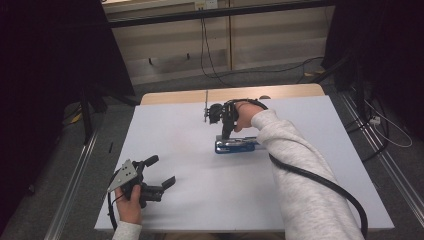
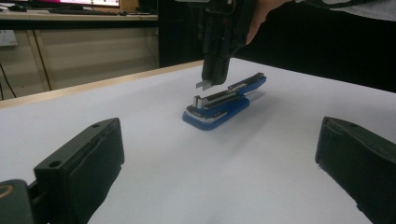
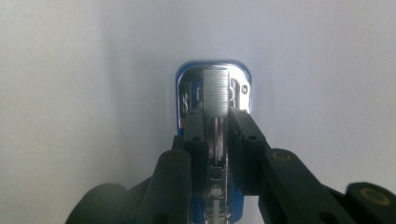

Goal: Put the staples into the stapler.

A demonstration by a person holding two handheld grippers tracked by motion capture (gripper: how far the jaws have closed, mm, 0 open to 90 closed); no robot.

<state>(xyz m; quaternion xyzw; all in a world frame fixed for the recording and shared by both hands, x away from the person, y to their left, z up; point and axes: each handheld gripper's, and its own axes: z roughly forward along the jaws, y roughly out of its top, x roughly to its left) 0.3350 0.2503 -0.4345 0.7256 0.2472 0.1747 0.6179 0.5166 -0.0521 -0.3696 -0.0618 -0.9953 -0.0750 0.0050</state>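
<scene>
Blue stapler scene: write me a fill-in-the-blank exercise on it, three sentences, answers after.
1. The right gripper holds a strip of ____ above the blue stapler.
2. The stapler lies on the white table with its top ____, so the metal channel shows.
3. The left gripper rests near the table's front corner with its jaws ____.

Missing words: staples; open; open

Bench (image 1: 310, 165) mostly bare: wide open surface along left edge, near edge and right edge. Sole obstacle a blue stapler (image 1: 235, 145) lying mid-bench toward the far edge, right tongs (image 1: 226, 134) directly above it. Left tongs (image 1: 162, 172) sit at near-left corner, well apart.
</scene>
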